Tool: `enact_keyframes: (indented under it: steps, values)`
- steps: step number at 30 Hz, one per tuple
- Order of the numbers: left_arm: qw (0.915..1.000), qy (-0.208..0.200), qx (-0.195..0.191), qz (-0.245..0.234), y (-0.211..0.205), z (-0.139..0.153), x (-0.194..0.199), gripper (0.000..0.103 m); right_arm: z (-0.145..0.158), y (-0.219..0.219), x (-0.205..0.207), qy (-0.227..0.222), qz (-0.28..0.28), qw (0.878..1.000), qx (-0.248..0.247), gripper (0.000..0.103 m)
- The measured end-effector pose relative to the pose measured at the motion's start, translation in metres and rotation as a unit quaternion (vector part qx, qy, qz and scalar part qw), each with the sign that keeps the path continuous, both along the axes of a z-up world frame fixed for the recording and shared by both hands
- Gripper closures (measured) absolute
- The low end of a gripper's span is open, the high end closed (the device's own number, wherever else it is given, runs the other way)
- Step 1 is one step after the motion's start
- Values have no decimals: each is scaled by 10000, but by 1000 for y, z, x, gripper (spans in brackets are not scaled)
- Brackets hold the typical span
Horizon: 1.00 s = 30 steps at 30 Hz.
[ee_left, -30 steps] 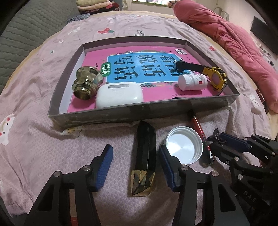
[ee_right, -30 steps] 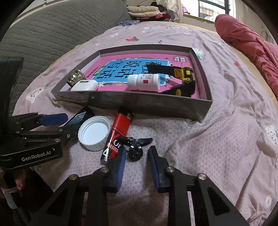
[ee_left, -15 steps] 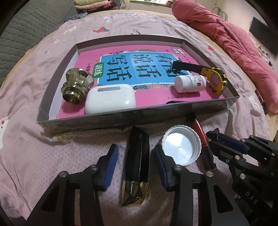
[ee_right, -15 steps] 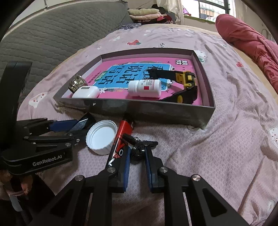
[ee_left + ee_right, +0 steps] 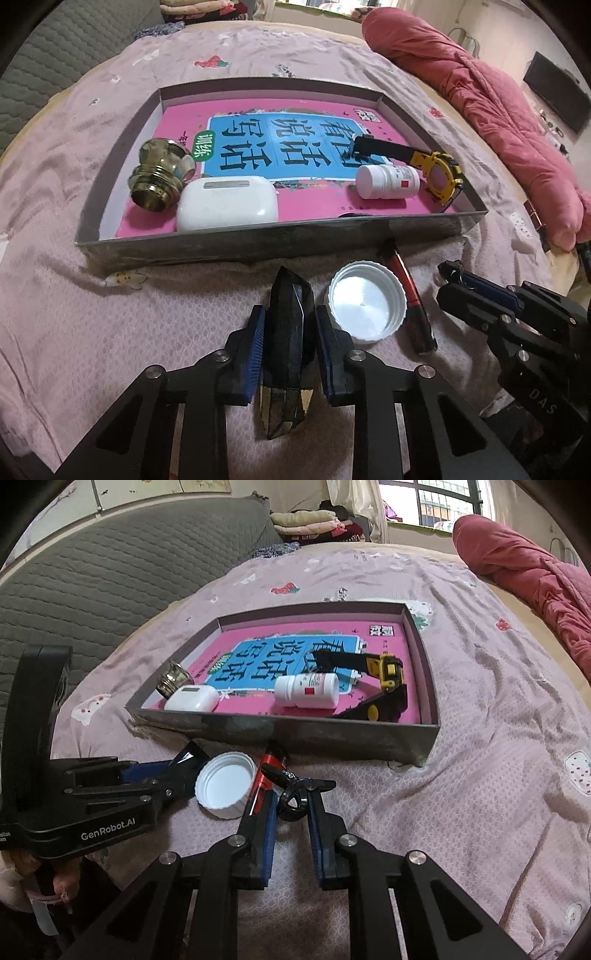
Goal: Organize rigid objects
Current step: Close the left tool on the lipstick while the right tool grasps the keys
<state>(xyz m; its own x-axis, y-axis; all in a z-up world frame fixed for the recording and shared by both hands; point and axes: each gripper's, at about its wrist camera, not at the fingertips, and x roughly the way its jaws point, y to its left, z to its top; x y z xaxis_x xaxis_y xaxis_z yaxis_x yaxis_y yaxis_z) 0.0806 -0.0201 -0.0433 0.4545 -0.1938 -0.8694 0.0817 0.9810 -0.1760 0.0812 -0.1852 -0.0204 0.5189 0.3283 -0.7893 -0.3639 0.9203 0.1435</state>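
Note:
A dark crystal (image 5: pixel 290 295) with a gold base lies on the pink bedspread in front of the grey box (image 5: pixel 258 243). My left gripper (image 5: pixel 290 325) is closing on it, and both blue pads touch its sides. In the right wrist view my right gripper (image 5: pixel 291 806) is shut on the ring of a small black clip (image 5: pixel 291 801), which sits just right of a red lighter (image 5: pixel 264 775). Between the two grippers a white cap (image 5: pixel 365 304) lies open side up. The crystal's tip (image 5: pixel 190 757) pokes out past the left gripper (image 5: pixel 173 779).
The box holds a brass knob (image 5: pixel 159 177), a white earbud case (image 5: pixel 227 203), a white pill bottle (image 5: pixel 388 181) and a yellow-and-black tool (image 5: pixel 439 173) on a pink book. A red quilt (image 5: pixel 480 85) lies at the far right, and a grey headboard (image 5: pixel 110 572) stands at the left.
The left jaws have come together from wide apart onto the crystal. The right jaws have narrowed onto the black clip's ring. Both hands have stayed almost in place.

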Motion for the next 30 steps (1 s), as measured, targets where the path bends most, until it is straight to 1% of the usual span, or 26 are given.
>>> enact_keyframes:
  steps: [3,8,12,22,30]
  values:
    - [9998,-145,98,-5,1,9,-5,77,7,-2,-2,-130,-21,9999,95,86]
    - [9995,-306,91,36,2,24,-9,77,15,-4,-4,-287,-54,9994,177,86]
    - [9992,-364,147,38,1,28,-12,77,18,-5,-4,-348,-77,9992,186,86]
    - [9981,-581,200,68,-2,43,-11,80,35,-2,-8,-823,-51,9966,78,86]
    - [9975,-682,193,33,-7,49,-4,80,43,-4,-5,-1053,-94,9943,99,86]
